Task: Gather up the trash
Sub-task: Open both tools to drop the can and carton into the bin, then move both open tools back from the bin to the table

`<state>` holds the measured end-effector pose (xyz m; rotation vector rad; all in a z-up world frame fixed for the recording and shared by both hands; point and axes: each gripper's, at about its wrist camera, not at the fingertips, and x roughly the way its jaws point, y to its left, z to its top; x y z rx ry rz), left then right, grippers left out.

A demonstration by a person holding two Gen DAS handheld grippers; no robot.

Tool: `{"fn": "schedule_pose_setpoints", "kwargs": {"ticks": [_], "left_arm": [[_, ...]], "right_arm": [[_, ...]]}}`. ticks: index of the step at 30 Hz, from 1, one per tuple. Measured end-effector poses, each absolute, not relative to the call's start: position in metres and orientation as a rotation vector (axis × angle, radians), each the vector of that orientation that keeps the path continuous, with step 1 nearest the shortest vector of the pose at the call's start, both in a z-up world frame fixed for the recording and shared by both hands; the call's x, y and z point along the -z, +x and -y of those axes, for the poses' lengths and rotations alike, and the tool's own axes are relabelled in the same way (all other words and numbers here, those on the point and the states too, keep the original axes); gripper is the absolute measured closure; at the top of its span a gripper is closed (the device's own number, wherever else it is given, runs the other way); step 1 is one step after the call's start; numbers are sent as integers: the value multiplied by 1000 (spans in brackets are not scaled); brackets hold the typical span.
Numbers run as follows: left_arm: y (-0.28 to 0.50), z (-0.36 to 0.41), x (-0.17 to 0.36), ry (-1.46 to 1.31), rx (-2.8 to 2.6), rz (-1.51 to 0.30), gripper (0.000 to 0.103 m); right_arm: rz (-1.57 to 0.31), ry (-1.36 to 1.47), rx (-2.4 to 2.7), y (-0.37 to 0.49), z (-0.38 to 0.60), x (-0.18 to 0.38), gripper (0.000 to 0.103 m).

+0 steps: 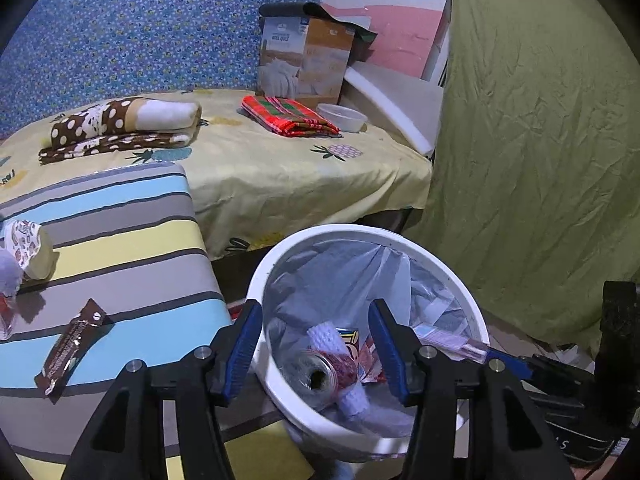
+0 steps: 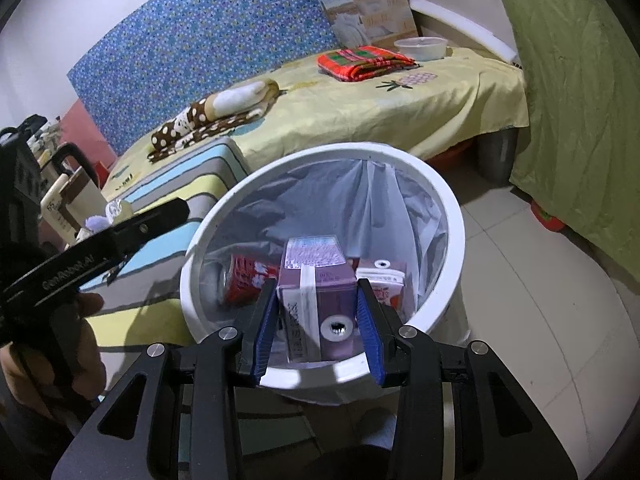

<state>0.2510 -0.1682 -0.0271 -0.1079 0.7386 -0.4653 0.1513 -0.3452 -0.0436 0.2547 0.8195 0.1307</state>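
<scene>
One purple drink carton (image 2: 316, 300) clamped between the right gripper (image 2: 318, 324) pads, directly above the white bin (image 2: 440, 200) opening, near the bin's front rim. Long axis running away from the camera and down into the bin; end with the round foil straw hole facing the camera. Purple sides, white strip down the middle, dark print on a pale panel at one side, slightly dented.

Inside the bin, below the carton: one red can (image 2: 248, 280) on its side at left, open end leftward; one white-and-red carton (image 2: 382, 284) at right. From the left wrist view also one white mesh sleeve (image 1: 332, 340) and some crumpled wrappers in the bin; exact count unclear. One clear liner bag (image 2: 340, 192) lining the bin.

Left gripper (image 1: 316, 348) over the bin's left rim, fingers spread wide, nothing between them, only bin contents seen through the gap.

Left of the bin: one striped cushion-top surface (image 1: 120, 240) with one brown snack wrapper (image 1: 70, 352) lying flat and one patterned paper cup (image 1: 30, 248) on its side at the far left edge.

Behind the bin: one bed with yellow pineapple sheet (image 1: 280, 168), carrying one brown polka-dot blanket (image 1: 120, 124), one red plaid cloth (image 1: 288, 116), one clear plastic tub (image 1: 342, 117), one cardboard box (image 1: 304, 60). One green sheet (image 1: 540, 140) hanging right of the bin.
</scene>
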Motion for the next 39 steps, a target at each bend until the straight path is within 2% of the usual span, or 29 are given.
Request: {"fn": "schedule_pose_setpoints", "kwargs": {"ticks": [2, 6, 24, 39], "left_arm": [[249, 165, 26, -110, 463, -741, 48], [241, 158, 22, -116, 456, -736, 48], [180, 111, 0, -95, 358, -701, 48], [138, 68, -3, -91, 256, -658, 48]], "right_arm": [[-823, 244, -122, 150, 344, 42, 62], [-811, 243, -110, 147, 346, 38, 55], [-719, 205, -199, 125, 316, 10, 55], [-708, 163, -336, 117, 273, 10, 55]]}}
